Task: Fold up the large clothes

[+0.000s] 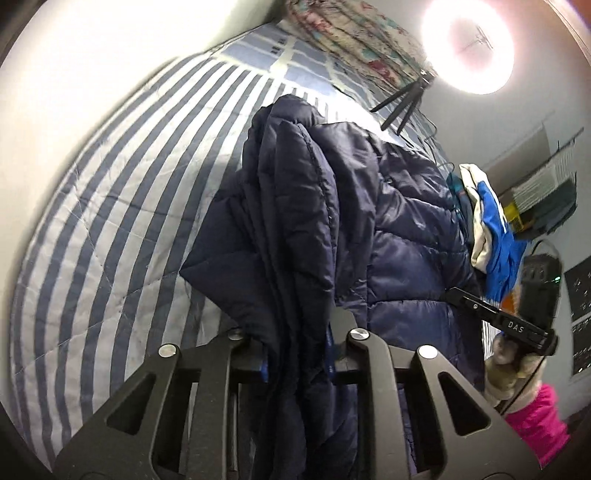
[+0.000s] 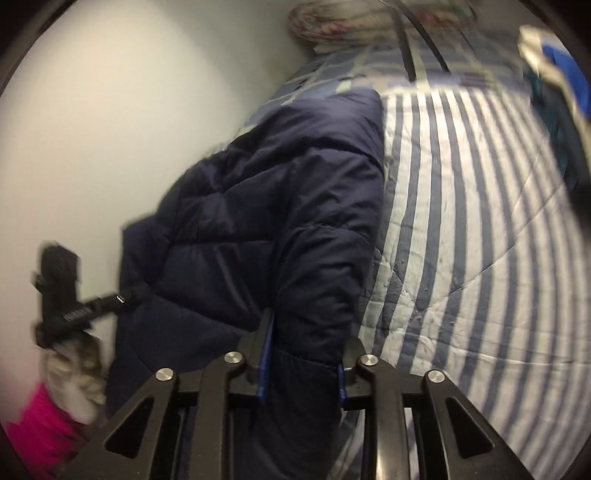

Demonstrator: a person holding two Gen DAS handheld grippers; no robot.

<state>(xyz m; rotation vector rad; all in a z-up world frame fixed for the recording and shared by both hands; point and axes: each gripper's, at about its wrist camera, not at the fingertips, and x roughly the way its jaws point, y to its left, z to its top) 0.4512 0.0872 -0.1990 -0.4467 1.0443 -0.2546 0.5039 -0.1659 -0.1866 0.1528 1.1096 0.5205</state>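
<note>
We see a dark navy quilted puffer jacket [image 1: 317,221] filling the middle of the left wrist view, lying bunched on a blue-and-white striped quilted bedspread [image 1: 110,221] that curves across the left half of that frame; the same jacket [image 2: 266,206] sits centre-left in the right wrist view, with the bedspread [image 2: 461,221] spreading over the right half. At the bottom centre of the left wrist view, the left gripper [image 1: 299,354] is clamped on a thick fold of the jacket, which hangs between its black fingers and hides the blue pads almost wholly. At the bottom centre of the right wrist view, the right gripper [image 2: 306,354] likewise pinches a padded edge of the jacket, its blue pads pressed against the fabric on both sides. Each camera catches the other tool at its margin: the right gripper at the lower right of the left wrist view, the left gripper at the lower left of the right wrist view, both held by a pale gloved hand [image 1: 513,373] with a bright pink sleeve [image 1: 539,421], and both blurred there. A glaring round lamp [image 1: 469,48] washes out the upper right of the left wrist view, and a pile of blue and cream cloth [image 1: 487,221] at the right is partly hidden behind the jacket. A floral patterned cloth [image 1: 351,29] at the top is cut off by the frame edge; we cannot tell what it is
</note>
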